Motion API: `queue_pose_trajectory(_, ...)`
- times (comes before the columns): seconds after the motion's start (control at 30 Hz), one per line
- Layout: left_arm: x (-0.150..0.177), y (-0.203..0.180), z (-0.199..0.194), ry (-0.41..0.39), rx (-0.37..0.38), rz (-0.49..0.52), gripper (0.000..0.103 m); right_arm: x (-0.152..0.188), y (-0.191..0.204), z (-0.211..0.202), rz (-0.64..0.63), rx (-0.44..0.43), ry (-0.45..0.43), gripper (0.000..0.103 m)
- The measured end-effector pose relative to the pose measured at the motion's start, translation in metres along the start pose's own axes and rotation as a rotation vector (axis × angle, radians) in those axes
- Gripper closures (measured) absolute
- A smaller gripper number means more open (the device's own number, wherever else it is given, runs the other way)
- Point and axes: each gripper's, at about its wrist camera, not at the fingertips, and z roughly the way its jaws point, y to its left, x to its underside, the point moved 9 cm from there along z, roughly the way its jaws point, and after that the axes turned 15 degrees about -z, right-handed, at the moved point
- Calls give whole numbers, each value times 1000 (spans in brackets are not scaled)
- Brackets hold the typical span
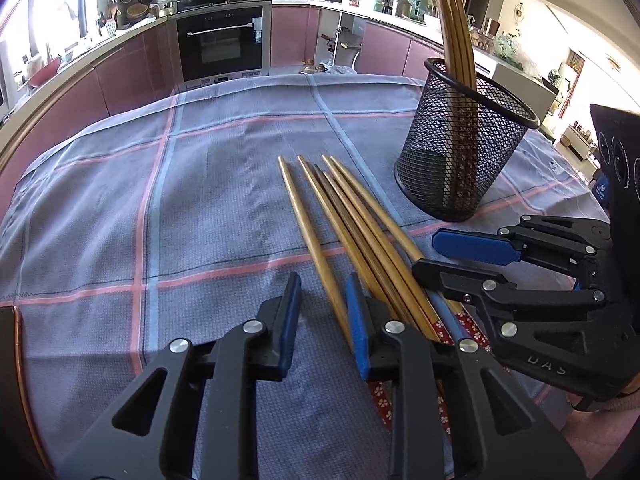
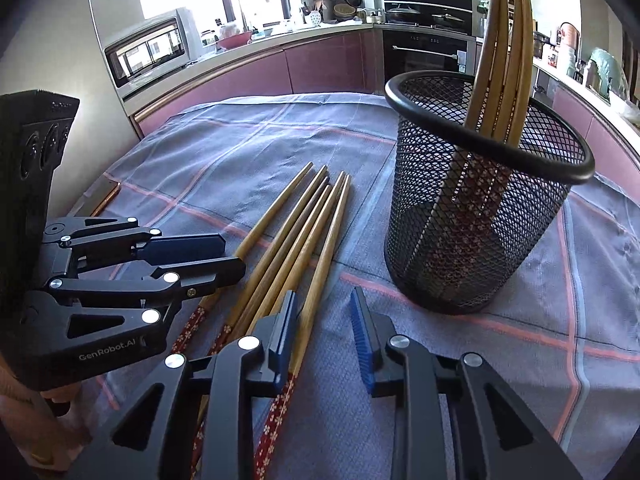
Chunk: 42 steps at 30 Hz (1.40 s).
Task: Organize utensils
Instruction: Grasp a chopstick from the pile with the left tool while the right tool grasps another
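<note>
Several wooden chopsticks (image 1: 344,220) with red flowered handles lie side by side on the checked cloth; they also show in the right wrist view (image 2: 296,232). A black mesh cup (image 1: 460,152) stands to their right and holds several upright chopsticks (image 1: 456,28); the cup also shows in the right wrist view (image 2: 476,208). My left gripper (image 1: 322,322) is open and empty, low over the handle ends. My right gripper (image 2: 326,330) is open and empty beside the rightmost chopstick. Each gripper shows in the other's view, the right (image 1: 424,254) and the left (image 2: 234,258).
A grey cloth (image 1: 160,200) with pink and blue lines covers the table. Kitchen counters, an oven (image 1: 220,40) and pots stand beyond the far edge. A toaster oven (image 2: 152,48) sits at the back left in the right wrist view.
</note>
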Motion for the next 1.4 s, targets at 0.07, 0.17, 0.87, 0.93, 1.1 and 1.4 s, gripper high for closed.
queue_pose_trajectory(0.07,-1,0,1,0,2,-11,87,0,-1,0,14,-7,-4,90)
queue_pose_trajectory(0.17,0,1,1,-5,1,-29,90,3,-6,-2,54,-24,-16,95)
queue_pose_trajectory(0.87,18,-4,-16,9,51,-22,95,5,4,-14,22,-126,-33,97)
queue_pose_trajectory(0.93,16,-3,-14,10,47,-20,95,4,7,-11,14,-120,-19,95)
queue_pose_trajectory(1.1,14,-4,-9,30,46,2,95,1,7,-5,6,-113,-10,91)
queue_pose_trajectory(1.4,-3,-6,6,47,49,27,90,-6,1,5,14,-106,-12,93)
